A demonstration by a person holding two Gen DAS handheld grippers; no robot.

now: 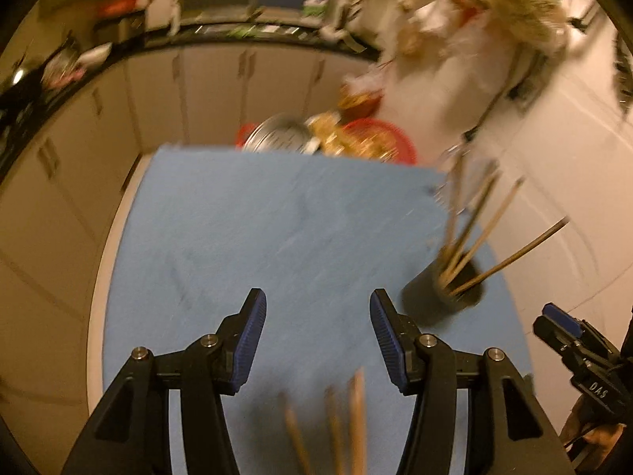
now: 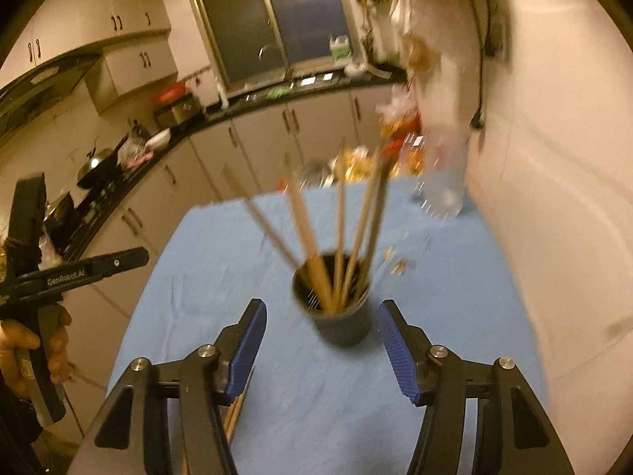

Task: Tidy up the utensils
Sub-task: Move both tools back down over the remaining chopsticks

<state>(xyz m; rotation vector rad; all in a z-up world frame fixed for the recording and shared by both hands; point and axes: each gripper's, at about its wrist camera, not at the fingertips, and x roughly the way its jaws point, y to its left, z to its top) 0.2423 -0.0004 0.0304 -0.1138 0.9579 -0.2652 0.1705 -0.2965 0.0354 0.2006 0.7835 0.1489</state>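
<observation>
A dark cup [image 2: 343, 316] stands on the blue cloth [image 2: 316, 396] with several wooden chopsticks [image 2: 340, 237] leaning out of it. My right gripper [image 2: 320, 336] is open just short of the cup, with nothing between its pads. In the left wrist view the same cup [image 1: 443, 297] is to the right with its chopsticks [image 1: 486, 233]. My left gripper [image 1: 318, 336] is open over bare cloth. A few loose chopsticks [image 1: 356, 427] lie on the cloth below and between its fingers, blurred. The right gripper's blue pad [image 1: 561, 320] shows at the right edge.
Beyond the cloth's far edge sit a metal pot [image 1: 277, 134], a red basin [image 1: 379, 138] and a clear bottle [image 2: 443, 182]. Small bits [image 2: 399, 265] lie on the cloth right of the cup. A hand [image 2: 35, 348] holds the left gripper. Kitchen counter and cabinets [image 2: 257, 134] curve behind.
</observation>
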